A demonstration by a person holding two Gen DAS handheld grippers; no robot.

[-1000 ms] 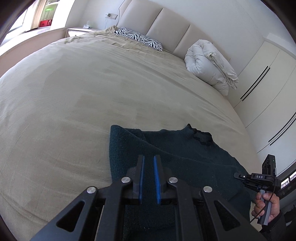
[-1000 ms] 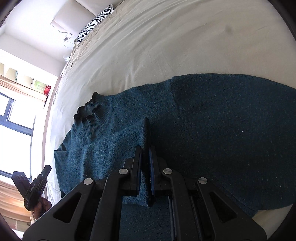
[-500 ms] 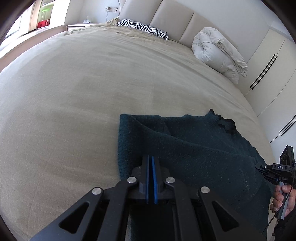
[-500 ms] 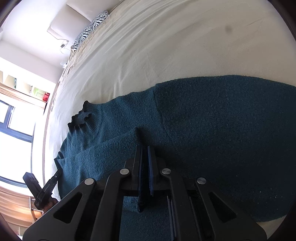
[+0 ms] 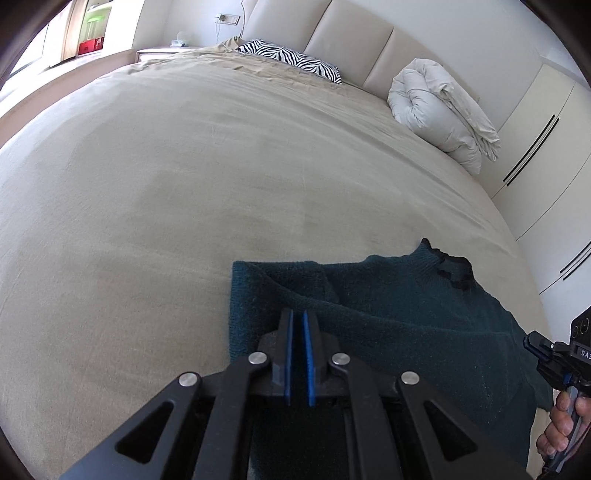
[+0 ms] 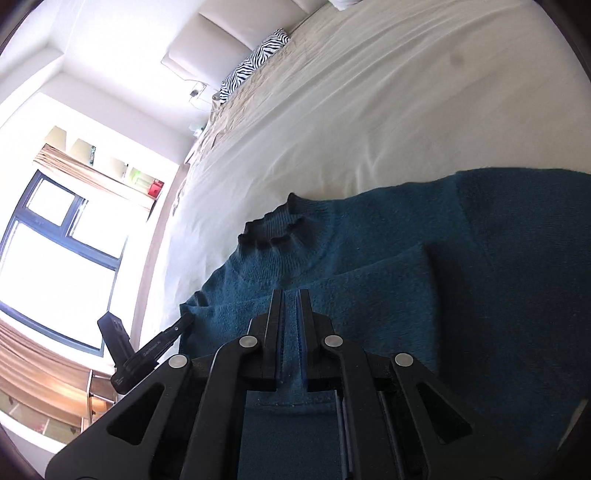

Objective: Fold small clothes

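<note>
Angling downward, left gripper [image 5: 297, 315] and right gripper [image 6: 291, 295] pinch the sweater [image 5: 406, 325].

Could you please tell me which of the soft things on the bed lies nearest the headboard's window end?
The zebra pillow: striped black and white, by the headboard's window end. The rolled white duvet sits toward the wardrobe; the teal sweater lies near the foot.

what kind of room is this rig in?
A home bedroom, most likely. A wide bed with a padded headboard fills the view, a zebra-print pillow and a rolled white duvet lie at its head, and a teal sweater is spread on it.
</note>
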